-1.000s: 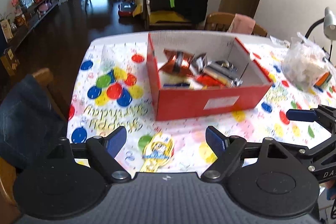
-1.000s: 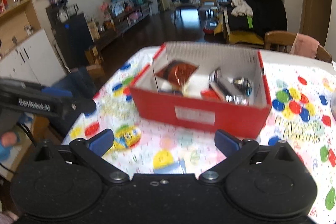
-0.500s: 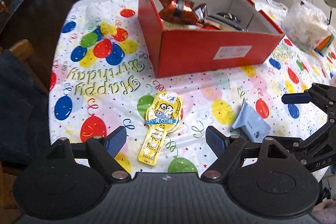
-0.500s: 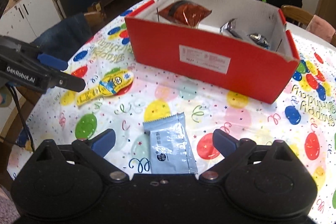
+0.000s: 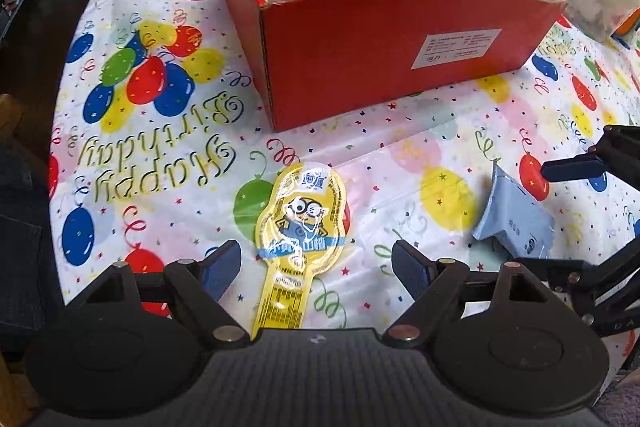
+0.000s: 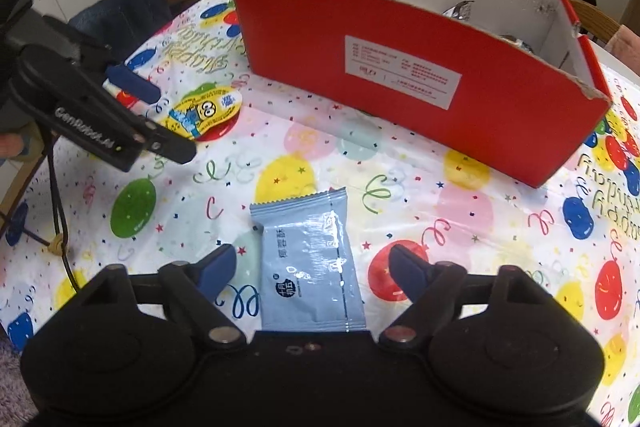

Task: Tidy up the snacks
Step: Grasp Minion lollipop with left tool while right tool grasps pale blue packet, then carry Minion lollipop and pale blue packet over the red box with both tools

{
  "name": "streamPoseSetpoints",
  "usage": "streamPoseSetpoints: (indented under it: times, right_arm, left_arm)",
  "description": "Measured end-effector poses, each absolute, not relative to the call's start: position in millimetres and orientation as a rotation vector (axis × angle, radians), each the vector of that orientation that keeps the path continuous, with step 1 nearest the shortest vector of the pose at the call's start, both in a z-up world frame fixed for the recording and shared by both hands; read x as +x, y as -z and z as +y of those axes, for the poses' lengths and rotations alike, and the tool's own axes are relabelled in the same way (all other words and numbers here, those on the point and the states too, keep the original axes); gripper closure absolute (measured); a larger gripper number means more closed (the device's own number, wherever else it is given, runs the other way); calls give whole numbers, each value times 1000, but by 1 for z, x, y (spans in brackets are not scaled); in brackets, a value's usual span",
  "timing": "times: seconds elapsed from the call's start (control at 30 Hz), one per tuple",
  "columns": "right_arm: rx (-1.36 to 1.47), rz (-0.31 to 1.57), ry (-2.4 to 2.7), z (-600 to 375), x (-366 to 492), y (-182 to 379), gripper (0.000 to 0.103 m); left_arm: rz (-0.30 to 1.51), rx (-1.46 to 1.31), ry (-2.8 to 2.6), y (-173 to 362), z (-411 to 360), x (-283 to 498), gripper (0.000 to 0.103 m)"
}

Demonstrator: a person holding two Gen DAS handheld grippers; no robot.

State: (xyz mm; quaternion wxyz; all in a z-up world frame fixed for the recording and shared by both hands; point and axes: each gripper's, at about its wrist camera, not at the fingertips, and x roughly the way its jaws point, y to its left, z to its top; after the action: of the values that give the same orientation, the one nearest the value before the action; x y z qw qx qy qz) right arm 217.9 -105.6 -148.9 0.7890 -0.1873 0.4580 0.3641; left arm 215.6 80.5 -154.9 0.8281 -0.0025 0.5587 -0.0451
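Your left gripper (image 5: 316, 267) points steeply down, jaws apart, just this side of the red box (image 5: 384, 63) — its blue pads (image 5: 222, 269) clear of anything. Your right gripper (image 6: 310, 269) tilts down too, beside the left one and also on the near side of the box; its jaws are closing, pads not yet pressing on anything.

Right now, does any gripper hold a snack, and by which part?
Nothing is held. The left gripper is open around the yellow snack; the right gripper is closing around the grey packet, pads not yet touching.
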Motion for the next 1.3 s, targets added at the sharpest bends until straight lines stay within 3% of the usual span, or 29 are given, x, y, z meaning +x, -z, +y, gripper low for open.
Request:
streamPoseSetpoints:
  times: [0.27, 0.33, 0.5, 0.67, 0.73, 1.3]
  right_arm:
    - [-460, 984, -812, -95, 220, 154, 36]
    - [-459, 987, -815, -95, 221, 155, 39]
    - [-460, 994, -815, -95, 222, 157, 50]
    - [-453, 994, -810, -95, 222, 157, 53]
    - [-446, 996, -807, -95, 222, 157, 55]
    - [-259, 1003, -740, -118, 225, 136, 57]
  left_arm:
    - [1207, 16, 93, 163, 80, 226, 21]
    - [1212, 15, 88, 164, 81, 227, 33]
    - [1216, 18, 74, 167, 83, 227, 39]
    - [1211, 9, 64, 166, 85, 227, 44]
    - [1209, 14, 53, 166, 86, 227, 51]
    - [1194, -119, -23, 151, 102, 209, 51]
